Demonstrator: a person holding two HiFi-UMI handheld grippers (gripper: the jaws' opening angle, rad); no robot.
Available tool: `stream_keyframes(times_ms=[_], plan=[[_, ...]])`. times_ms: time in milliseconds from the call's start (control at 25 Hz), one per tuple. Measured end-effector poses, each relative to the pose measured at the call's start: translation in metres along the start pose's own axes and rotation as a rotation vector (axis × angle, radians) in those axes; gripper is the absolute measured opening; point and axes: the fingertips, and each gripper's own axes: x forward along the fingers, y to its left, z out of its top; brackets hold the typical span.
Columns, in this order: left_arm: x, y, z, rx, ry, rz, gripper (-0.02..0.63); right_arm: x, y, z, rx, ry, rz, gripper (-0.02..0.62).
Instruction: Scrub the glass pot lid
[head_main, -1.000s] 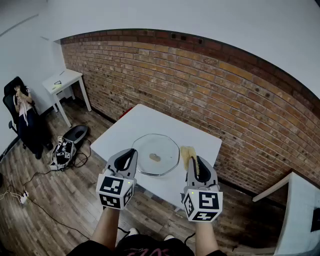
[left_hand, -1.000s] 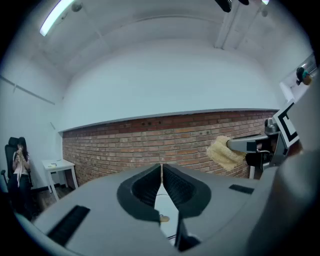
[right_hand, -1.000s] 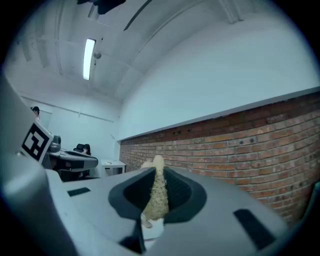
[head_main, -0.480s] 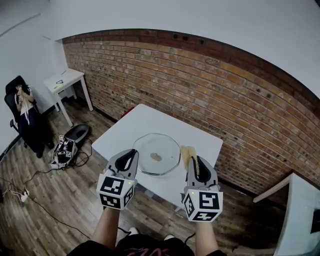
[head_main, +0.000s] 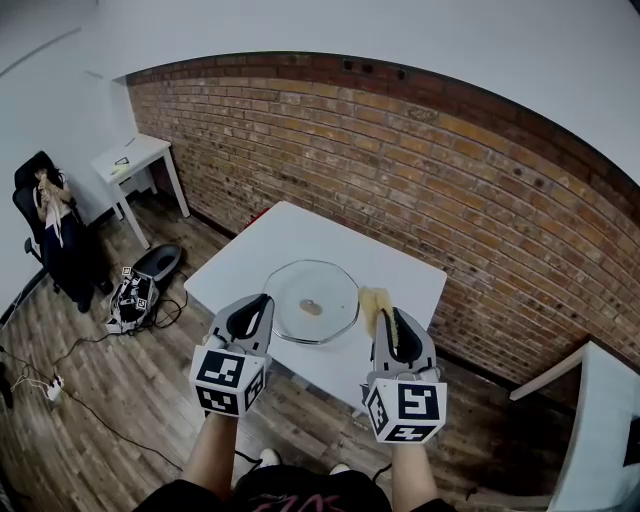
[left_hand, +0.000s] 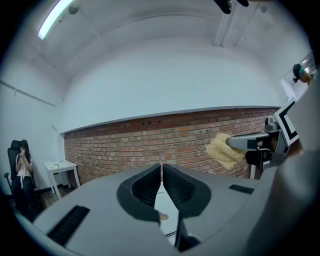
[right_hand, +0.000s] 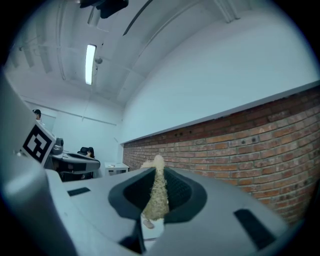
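Observation:
The round glass pot lid (head_main: 312, 301) lies flat on the white table (head_main: 290, 240), with a small brownish knob or spot at its middle. My left gripper (head_main: 262, 302) hovers at the lid's near left rim, jaws shut and empty (left_hand: 162, 172). My right gripper (head_main: 386, 318) is held to the right of the lid, shut on a yellow scrub pad (head_main: 376, 305). That scrub pad (right_hand: 158, 192) is pinched between the two pads and sticks out past them. From the left gripper view the pad (left_hand: 222, 148) shows at the right.
A brick wall (head_main: 420, 170) runs behind the table. At the far left a person sits in a black chair (head_main: 45, 225) beside a small white side table (head_main: 135, 160). Gear and cables lie on the wooden floor (head_main: 135, 300). A white surface edge (head_main: 600, 420) stands at the right.
The view has shifted slightly; the lid and table sit a little higher in the frame. Both grippers keep their places and their grip.

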Motion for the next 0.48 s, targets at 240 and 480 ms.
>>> stream_keyframes(times_ms=[240, 480], plan=[[0.002, -0.014, 0.000, 0.006, 0.002, 0.003, 0.015, -0.003, -0.011, -0.003, -0.002, 0.000, 0.007, 0.055], [0.003, -0.015, 0.001, 0.001, -0.001, 0.002, 0.015, -0.003, -0.013, -0.003, -0.001, 0.002, 0.007, 0.055]])
